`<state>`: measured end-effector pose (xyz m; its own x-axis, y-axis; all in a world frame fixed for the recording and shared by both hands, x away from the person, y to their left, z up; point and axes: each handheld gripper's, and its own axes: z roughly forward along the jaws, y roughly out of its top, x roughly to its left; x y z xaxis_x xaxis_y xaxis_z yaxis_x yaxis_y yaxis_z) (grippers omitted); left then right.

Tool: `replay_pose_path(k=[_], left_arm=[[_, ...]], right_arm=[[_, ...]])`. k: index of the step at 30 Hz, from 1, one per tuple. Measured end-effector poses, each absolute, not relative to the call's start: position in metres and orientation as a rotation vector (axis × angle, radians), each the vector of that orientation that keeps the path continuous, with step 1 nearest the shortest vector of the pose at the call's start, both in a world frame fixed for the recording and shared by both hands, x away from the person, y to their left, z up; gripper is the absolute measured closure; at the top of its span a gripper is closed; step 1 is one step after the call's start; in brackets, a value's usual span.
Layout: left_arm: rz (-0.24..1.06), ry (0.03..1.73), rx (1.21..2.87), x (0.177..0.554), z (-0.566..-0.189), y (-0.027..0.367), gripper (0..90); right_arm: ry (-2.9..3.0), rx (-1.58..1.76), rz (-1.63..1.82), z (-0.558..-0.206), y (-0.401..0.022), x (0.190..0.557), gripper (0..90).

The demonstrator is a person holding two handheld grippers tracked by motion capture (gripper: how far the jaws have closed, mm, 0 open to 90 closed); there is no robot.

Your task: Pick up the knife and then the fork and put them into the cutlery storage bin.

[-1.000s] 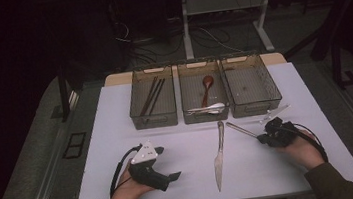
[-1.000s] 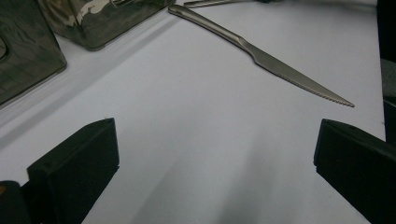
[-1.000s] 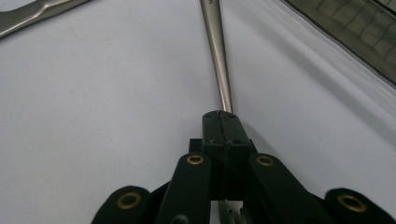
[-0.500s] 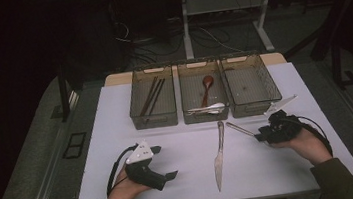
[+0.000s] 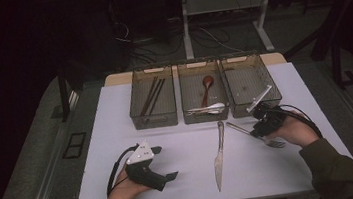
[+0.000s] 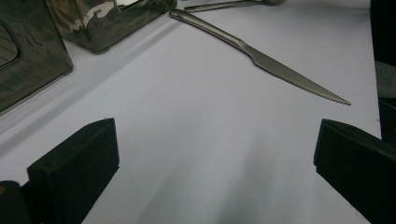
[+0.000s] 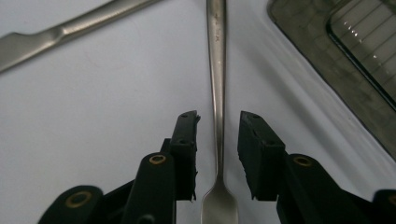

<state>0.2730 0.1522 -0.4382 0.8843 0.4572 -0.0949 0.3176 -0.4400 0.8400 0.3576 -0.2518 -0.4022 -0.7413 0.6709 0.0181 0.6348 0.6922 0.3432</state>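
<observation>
1. My right tool sits at the right of the white worktop, just in front of the right-hand tray; in the right gripper view its tips are at
2. Its jaws stand a little apart and have just been closing; the fork lies on the worktop between them, with a sliver of gap on each side of the handle, so the pads are not pressing on it
3. In the high view the fork lies aslant at the right of the sheet, its tines toward the near edge beside my right hand and its handle running up-left under the tool
4. The knife lies just left of the fork, apart from it, blade tip toward me and handle toward the trays
5. My left tool rests at the near left of the worktop, well apart from the cutlery; in the left gripper view its jaws are spread wide with bare worktop between them and the knife beyond
6. The left tray holds dark sticks, and the middle tray holds a brown spoon and a white spoon
</observation>
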Motion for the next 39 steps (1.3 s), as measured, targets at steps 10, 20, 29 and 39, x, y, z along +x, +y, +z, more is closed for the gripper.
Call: replay_pose_path(k=[10, 20, 29, 39], left_arm=[[0.178, 0.556, 2.064, 0.273, -0.438, 0.151, 0.0], [0.178, 0.55, 2.07, 0.272, -0.439, 0.151, 0.0], [0.176, 0.55, 2.071, 0.272, -0.439, 0.15, 0.0], [0.176, 0.55, 2.071, 0.272, -0.439, 0.15, 0.0]], right_arm=[[2.902, 1.031, 0.29, -0.413, -0.243, 0.372, 74.0], [2.933, 0.953, 0.195, -0.42, -0.237, 0.376, 79.5], [2.942, 0.941, 0.188, -0.42, -0.235, 0.376, 83.4], [2.931, 0.95, 0.219, -0.419, -0.239, 0.374, 84.0]])
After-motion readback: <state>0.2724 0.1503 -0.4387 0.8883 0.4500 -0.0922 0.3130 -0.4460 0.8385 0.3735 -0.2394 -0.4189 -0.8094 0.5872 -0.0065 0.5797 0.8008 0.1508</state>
